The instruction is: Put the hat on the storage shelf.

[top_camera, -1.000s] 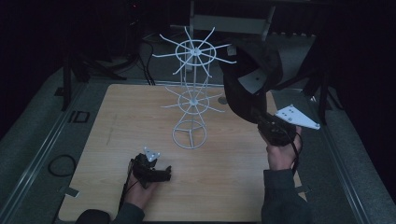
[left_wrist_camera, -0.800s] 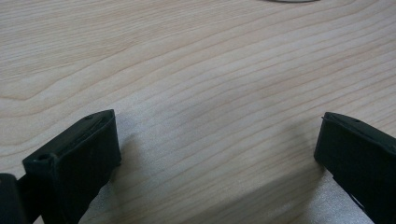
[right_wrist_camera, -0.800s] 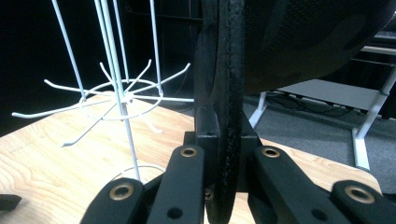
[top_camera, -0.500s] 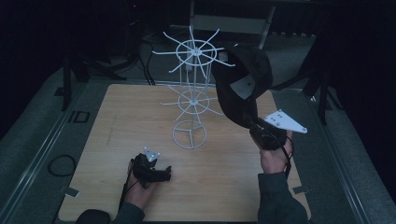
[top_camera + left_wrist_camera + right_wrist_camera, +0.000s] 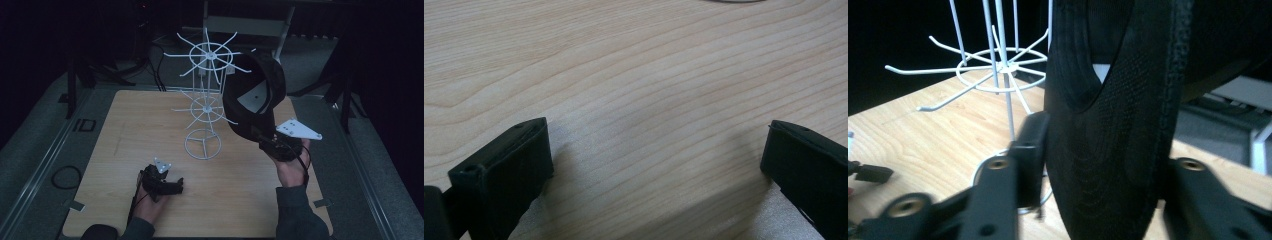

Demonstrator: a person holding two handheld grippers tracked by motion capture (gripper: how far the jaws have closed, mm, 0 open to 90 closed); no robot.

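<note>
The wooden table (image 5: 125,150) is stretching across the middle of the high view, pale grain running under everything. On it the white wire rack (image 5: 206,107) is standing upright, its round foot planted near the table's centre, two tiers of spokes fanning out above.

Right beside that rack, the black cap (image 5: 255,97) is hanging in the air, its crown leaning against the upper spokes on the rack's right side, its lower edge dropping toward the right gripper (image 5: 272,145). That gripper is being held up off the table at the right edge, grey plate on top. In the right gripper view the cap's dark fabric (image 5: 1108,150) is sitting between the two black jaws, and those jaws have just been opening; the left jaw is close against the cloth, and whether the right one is touching it I cannot tell. I'm calling the grip loosened, jaws apart.

Down at the near left, the left gripper (image 5: 165,184) is resting low over the table, well apart from the rack. Its jaws are standing wide, bare wood between them (image 5: 659,150).
</note>
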